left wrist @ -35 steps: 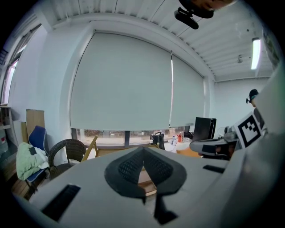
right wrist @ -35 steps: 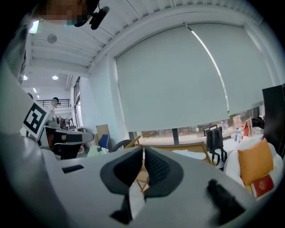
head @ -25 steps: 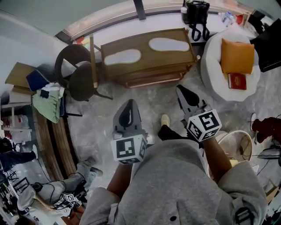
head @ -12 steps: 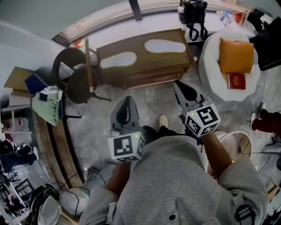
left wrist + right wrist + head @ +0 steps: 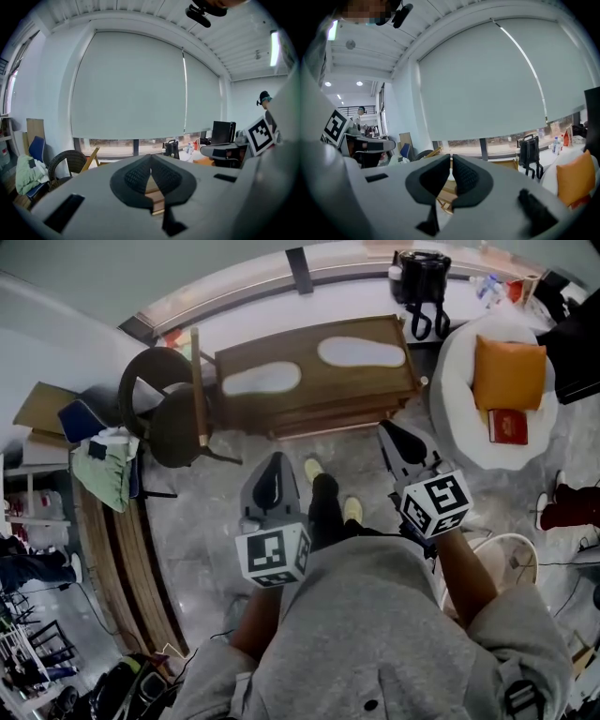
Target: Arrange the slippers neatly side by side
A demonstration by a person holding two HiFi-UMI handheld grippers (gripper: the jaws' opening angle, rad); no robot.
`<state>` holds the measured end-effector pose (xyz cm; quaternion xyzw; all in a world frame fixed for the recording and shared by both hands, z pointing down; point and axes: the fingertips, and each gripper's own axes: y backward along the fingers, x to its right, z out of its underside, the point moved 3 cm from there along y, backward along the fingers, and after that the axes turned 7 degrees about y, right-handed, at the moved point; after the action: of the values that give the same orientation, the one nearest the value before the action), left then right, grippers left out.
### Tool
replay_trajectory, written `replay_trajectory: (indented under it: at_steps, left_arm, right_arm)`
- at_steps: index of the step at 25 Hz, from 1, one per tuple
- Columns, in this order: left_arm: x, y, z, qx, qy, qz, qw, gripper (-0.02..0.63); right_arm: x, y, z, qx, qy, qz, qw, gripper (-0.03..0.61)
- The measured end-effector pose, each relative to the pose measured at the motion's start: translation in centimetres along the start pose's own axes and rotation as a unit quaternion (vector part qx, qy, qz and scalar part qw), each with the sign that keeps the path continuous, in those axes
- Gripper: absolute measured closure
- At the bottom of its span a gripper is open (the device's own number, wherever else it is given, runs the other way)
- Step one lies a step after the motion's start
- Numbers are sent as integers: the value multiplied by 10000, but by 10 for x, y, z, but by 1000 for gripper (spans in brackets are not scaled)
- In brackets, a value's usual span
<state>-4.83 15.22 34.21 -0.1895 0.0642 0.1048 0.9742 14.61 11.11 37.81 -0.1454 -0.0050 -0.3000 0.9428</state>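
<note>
Stepping closer to slippers, left gripper and right gripper fingers clenched empty.

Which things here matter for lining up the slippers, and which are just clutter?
For the job: white slipper, other slipper, wooden table under them, left gripper, right gripper, jaws shut.
Just lying about: chair, orange cushion, red book, black bag, green cloth.

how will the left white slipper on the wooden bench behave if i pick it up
The slipper looks thin and flat, so probably light and likely to bend if gripped at one end. Lying flat on the bench, it shouldn't roll or tip; a push would likely just slide it.
</note>
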Motion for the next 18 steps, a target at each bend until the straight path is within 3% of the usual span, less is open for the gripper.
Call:
replay_trajectory:
  at_steps: [18]
  left_arm:
    - [-63,-98,-37,-25,105,52,9999,598]
  right_arm:
    - [33,-101,-20,-250,64,122,9996,548]
